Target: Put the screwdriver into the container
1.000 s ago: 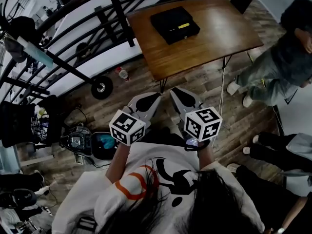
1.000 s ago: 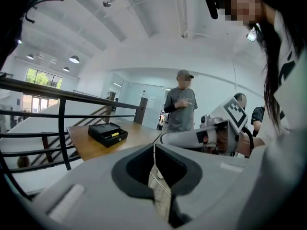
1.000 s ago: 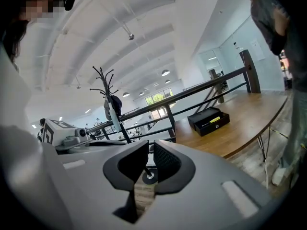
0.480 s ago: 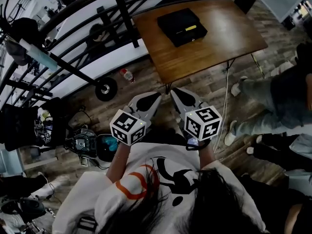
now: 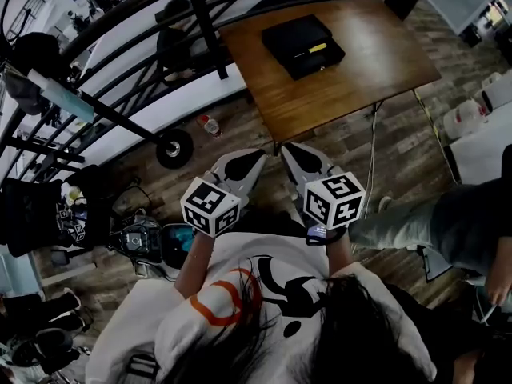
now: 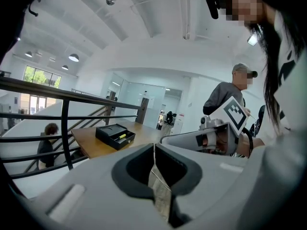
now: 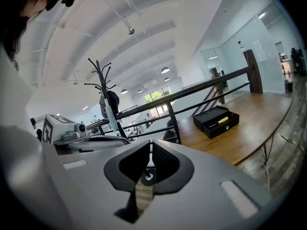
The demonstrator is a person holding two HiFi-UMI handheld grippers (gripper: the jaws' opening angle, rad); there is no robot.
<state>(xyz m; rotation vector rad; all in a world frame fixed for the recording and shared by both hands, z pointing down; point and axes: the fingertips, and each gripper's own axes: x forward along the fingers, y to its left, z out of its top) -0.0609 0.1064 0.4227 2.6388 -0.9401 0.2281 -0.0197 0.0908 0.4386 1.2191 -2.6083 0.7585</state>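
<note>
Nothing doing at the desk point(image 5: 376, 62) over this last second: only the passer-by point(image 5: 432, 222) on the right has shuffled across the floor, while the left claw point(image 5: 253, 158) and right claw point(image 5: 290, 152) stay tucked up by the person's chest, well apart from the work. Both are pressed together with nothing between them, and the yellow-handled screwdriver point(image 5: 318, 48) lies inside the open black container point(image 5: 282, 32) up on the desk. By my read it's already home, and neither claw has a job left.
</note>
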